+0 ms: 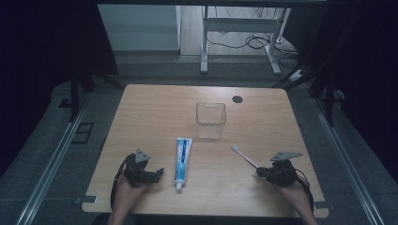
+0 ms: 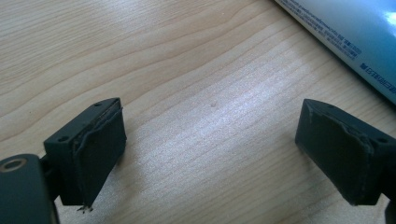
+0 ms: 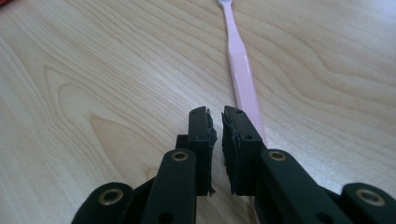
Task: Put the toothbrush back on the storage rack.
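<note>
Both tools rest low on the counter (image 1: 141, 108) — left tool (image 1: 159, 172) wide beside the toothpaste (image 1: 183, 157), right tool (image 1: 259, 173) nearly closed, empty, alongside the toothbrush (image 1: 245, 156) — cup (image 1: 210, 119) beyond, likely their destination.

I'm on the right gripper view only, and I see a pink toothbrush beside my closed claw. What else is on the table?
Observer: A toothpaste tube lies left of the toothbrush, with its cap end towards you.
Operator: Anything to put them in?
Observer: A clear square cup stands upright beyond the tube. It looks empty.
Operator: And my left claw?
Observer: The left claw is open, just left of the tube, holding nothing.
</note>
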`<move>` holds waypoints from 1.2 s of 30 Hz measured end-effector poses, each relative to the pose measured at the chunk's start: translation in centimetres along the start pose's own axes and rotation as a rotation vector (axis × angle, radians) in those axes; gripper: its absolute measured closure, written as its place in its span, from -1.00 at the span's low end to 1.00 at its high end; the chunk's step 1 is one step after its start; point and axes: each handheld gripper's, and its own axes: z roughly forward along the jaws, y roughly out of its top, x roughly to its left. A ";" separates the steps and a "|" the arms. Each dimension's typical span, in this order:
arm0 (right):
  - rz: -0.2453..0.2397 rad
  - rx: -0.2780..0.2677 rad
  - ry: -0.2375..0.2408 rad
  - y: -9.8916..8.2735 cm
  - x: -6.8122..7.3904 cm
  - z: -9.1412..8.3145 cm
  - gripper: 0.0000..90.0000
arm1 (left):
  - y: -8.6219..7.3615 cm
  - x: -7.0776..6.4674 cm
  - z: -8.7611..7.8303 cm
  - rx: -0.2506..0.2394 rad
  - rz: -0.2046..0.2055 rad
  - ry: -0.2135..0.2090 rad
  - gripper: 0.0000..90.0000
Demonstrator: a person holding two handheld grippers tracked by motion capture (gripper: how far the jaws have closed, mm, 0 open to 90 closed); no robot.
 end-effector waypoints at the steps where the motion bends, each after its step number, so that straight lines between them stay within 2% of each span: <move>1: -0.004 0.007 -0.002 0.2 0.0 -0.2 0.78 | 0.0 0.0 0.0 0.000 0.000 0.000 -0.81; 6: -0.022 0.069 -0.021 1.3 -0.4 -1.0 0.72 | 0.0 0.0 0.0 0.000 0.000 0.000 -0.81; 12: -0.048 0.163 -0.045 2.5 -1.0 -1.1 0.69 | 0.0 0.0 0.0 0.000 -0.002 0.000 -0.81; 21: -0.083 0.303 -0.042 4.6 -1.6 -0.1 0.66 | 0.0 0.0 0.0 0.001 -0.005 0.000 -0.81; 29: -0.132 0.414 -0.042 6.6 -1.0 1.2 0.66 | 0.0 0.0 0.0 0.001 -0.004 0.000 -0.81; 36: -0.153 0.497 -0.039 7.8 -0.6 2.5 0.66 | 0.0 0.0 0.0 0.001 -0.005 0.000 -0.81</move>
